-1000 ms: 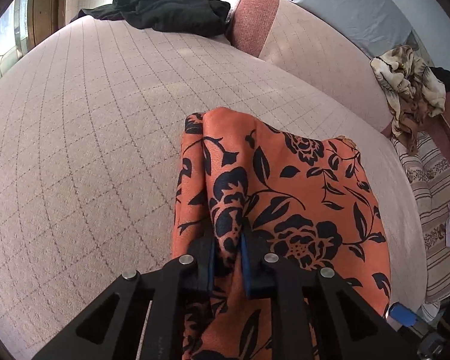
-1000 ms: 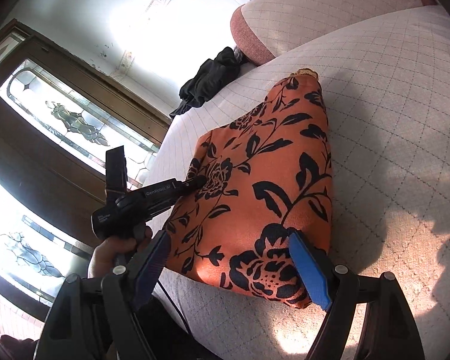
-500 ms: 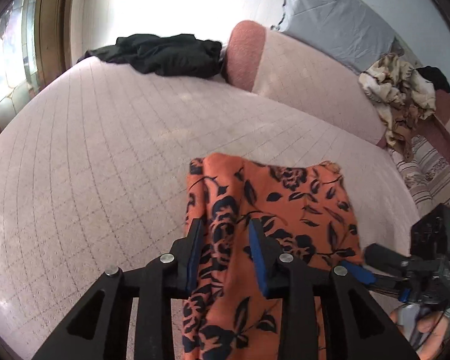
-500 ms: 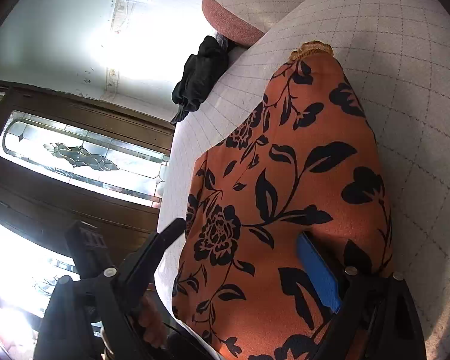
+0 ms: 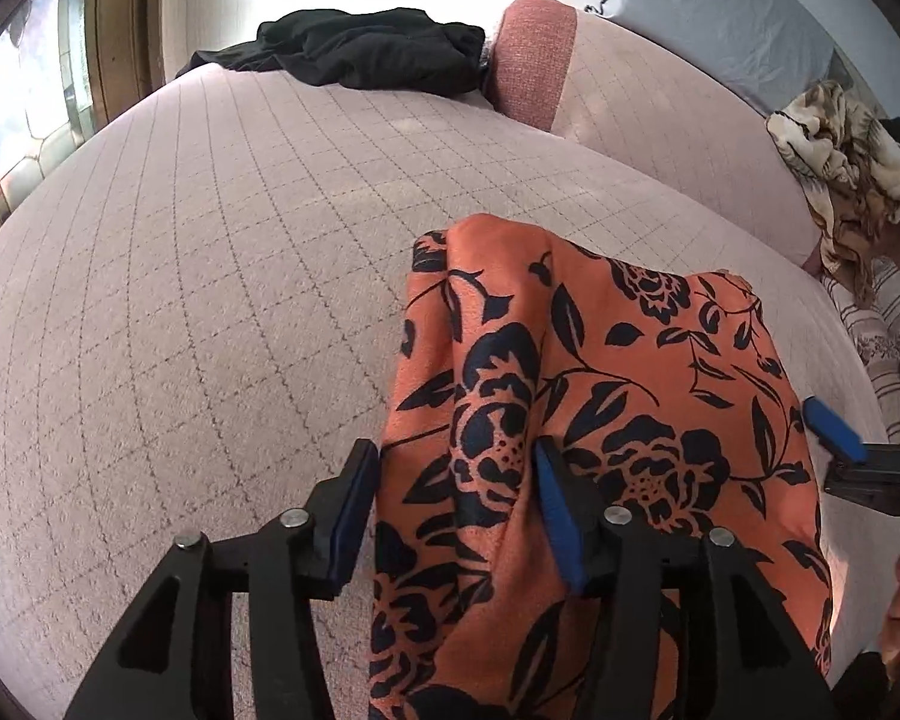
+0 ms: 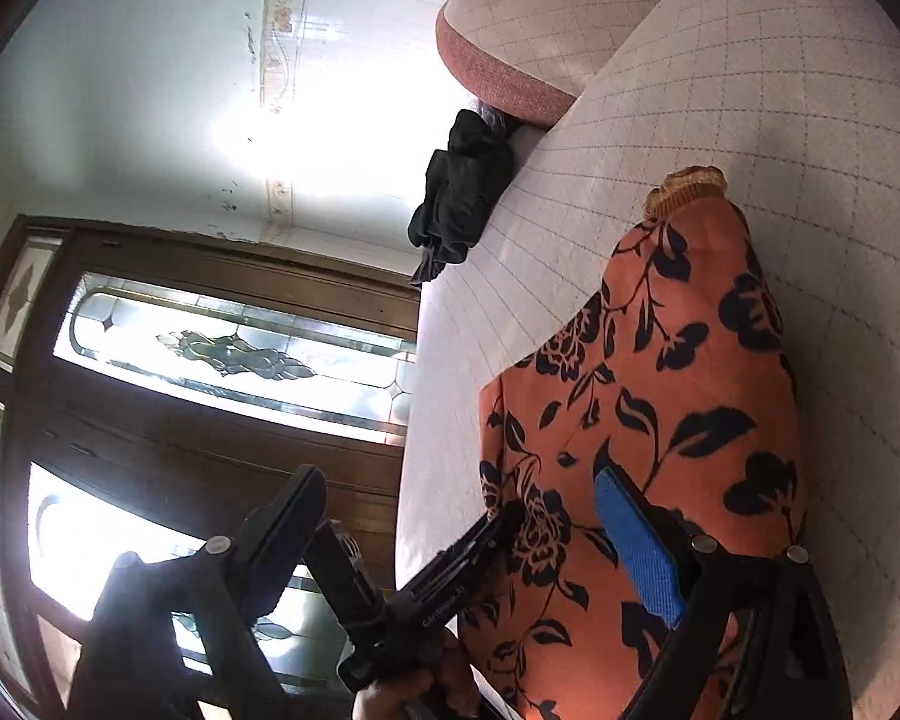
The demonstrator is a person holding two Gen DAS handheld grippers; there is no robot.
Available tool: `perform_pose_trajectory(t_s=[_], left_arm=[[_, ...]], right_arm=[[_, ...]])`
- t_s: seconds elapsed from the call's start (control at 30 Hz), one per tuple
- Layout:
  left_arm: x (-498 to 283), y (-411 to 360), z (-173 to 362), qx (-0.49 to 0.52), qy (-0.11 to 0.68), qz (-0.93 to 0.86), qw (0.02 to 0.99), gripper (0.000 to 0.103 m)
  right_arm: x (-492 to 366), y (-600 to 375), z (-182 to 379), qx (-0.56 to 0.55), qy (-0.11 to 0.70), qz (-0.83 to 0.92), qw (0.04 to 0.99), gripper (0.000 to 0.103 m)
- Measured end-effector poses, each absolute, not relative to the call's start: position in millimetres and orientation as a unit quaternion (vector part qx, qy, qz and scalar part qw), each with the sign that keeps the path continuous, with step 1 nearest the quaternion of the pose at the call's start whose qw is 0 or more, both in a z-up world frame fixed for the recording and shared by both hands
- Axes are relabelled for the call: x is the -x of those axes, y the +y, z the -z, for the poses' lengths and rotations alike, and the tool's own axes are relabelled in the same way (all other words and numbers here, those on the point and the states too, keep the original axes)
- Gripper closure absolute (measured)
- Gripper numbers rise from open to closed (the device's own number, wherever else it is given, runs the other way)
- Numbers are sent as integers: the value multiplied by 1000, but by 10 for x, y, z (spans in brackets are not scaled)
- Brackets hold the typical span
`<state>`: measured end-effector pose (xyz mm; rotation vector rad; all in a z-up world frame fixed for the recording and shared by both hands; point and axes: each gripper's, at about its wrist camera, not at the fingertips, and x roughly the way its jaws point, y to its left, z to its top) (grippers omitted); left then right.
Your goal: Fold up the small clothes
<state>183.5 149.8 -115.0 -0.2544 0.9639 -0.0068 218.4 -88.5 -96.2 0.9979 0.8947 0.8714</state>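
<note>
An orange garment with black flowers (image 5: 600,420) lies folded on the pink quilted bed (image 5: 180,300). My left gripper (image 5: 456,510) points down at its near left edge. Its jaws are opening, with a raised ridge of the cloth loose between the blue pads (image 5: 354,510). My right gripper (image 6: 459,540) comes in low from the garment's (image 6: 660,390) right side. Its jaws are opening wide, one blue pad (image 6: 636,552) over the cloth and the other finger out past the bed's edge. In the left wrist view, one right pad (image 5: 834,429) shows at the garment's right border.
A black garment (image 5: 354,48) lies crumpled at the far end of the bed beside a pink bolster (image 5: 534,54). A beige patterned cloth heap (image 5: 846,156) and striped fabric (image 5: 888,330) lie on the right. A wooden door with glass panes (image 6: 210,360) stands beyond the bed.
The left jaws have opened and let go of the pinched cloth fold. The right gripper has rolled and slid in over the garment, with its jaws spreading wider.
</note>
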Motion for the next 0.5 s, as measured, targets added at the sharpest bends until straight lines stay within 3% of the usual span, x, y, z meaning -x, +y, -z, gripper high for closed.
perform_pose_trajectory(t_s=[0.1, 0.33, 0.5], left_arm=[[-1826, 1617, 1205, 144, 461, 8, 875, 36], [-1813, 1606, 1198, 125, 451, 0, 884, 33], [-1686, 1500, 965, 128, 451, -17, 883, 35]], right_arm=[[-2558, -882, 1515, -477, 463, -337, 667, 11], [-1940, -781, 994, -442, 439, -399, 673, 10], [-1521, -349, 1318, -365, 485, -401, 686, 8]])
